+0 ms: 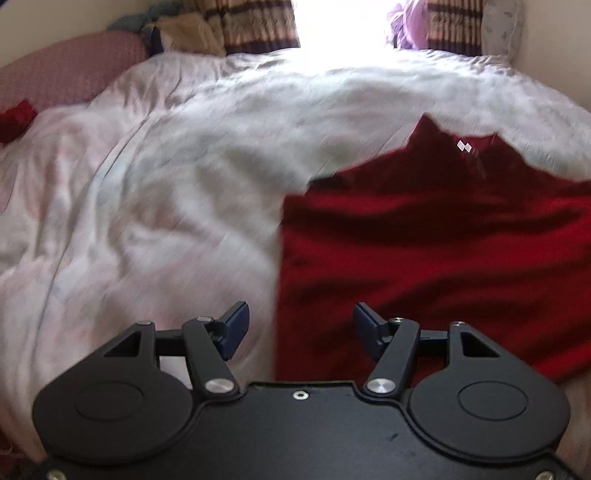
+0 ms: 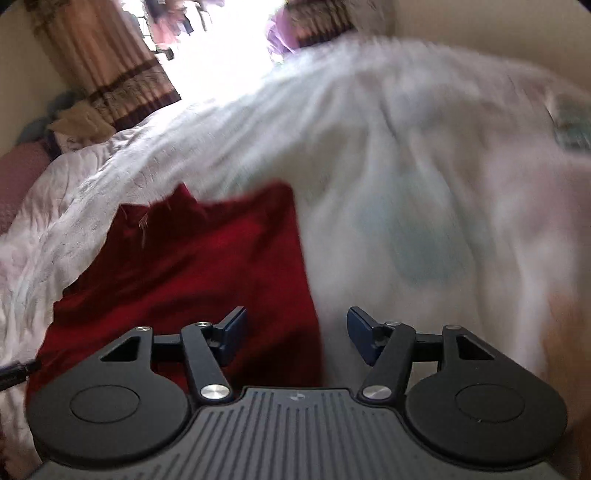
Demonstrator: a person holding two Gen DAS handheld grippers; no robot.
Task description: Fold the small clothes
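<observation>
A dark red shirt lies spread on the white bedcover, collar and a small white label toward the far side. In the left wrist view it fills the right half; its left edge runs straight down between my fingers. My left gripper hovers open over that edge, holding nothing. In the right wrist view the same red shirt lies left of centre. My right gripper stands open above its right edge, with nothing between the blue fingers. Both views are blurred by motion.
The rumpled white bedcover spreads all around the shirt. A pink pillow and another red cloth sit at the far left. Patterned curtains and a bright window stand behind the bed. A dark object pokes in at the left edge.
</observation>
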